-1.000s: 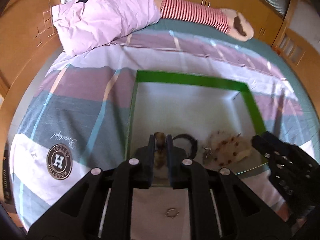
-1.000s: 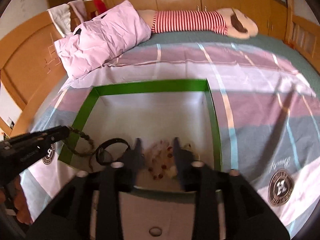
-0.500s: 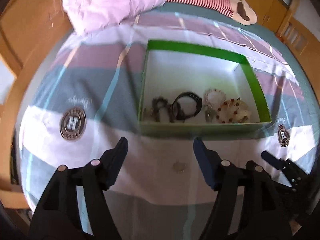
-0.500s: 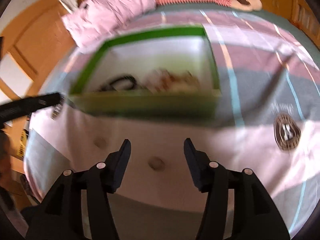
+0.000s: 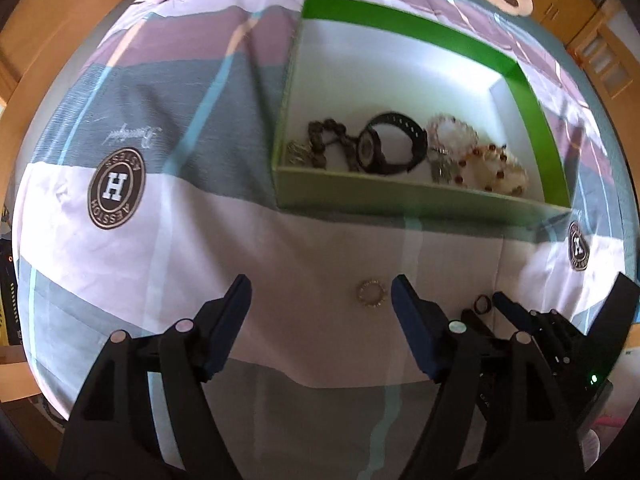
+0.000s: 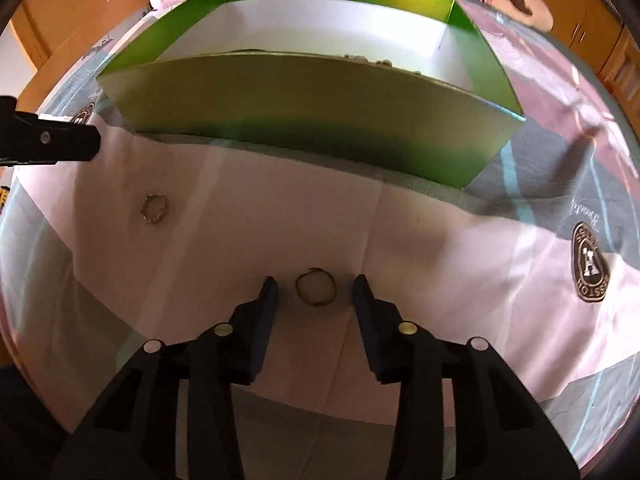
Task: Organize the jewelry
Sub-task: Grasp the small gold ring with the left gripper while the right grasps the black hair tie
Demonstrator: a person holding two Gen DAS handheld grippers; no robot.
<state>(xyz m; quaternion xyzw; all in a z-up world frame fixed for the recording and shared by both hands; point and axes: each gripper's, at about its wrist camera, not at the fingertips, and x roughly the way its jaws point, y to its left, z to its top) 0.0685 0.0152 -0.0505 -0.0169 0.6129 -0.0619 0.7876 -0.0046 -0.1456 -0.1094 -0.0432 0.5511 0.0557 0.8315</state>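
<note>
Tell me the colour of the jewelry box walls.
Green box walls, white floor; clearest in the left wrist view.

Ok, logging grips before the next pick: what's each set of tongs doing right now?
Left tongs: open, empty, just opened.
Right tongs: open, closing around the thin ring, not gripping it.

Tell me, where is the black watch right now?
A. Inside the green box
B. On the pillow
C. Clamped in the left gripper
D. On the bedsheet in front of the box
A: in the left wrist view the watch lies on the white floor of the green box, between a dark bead bracelet and pale beaded ones.
</note>
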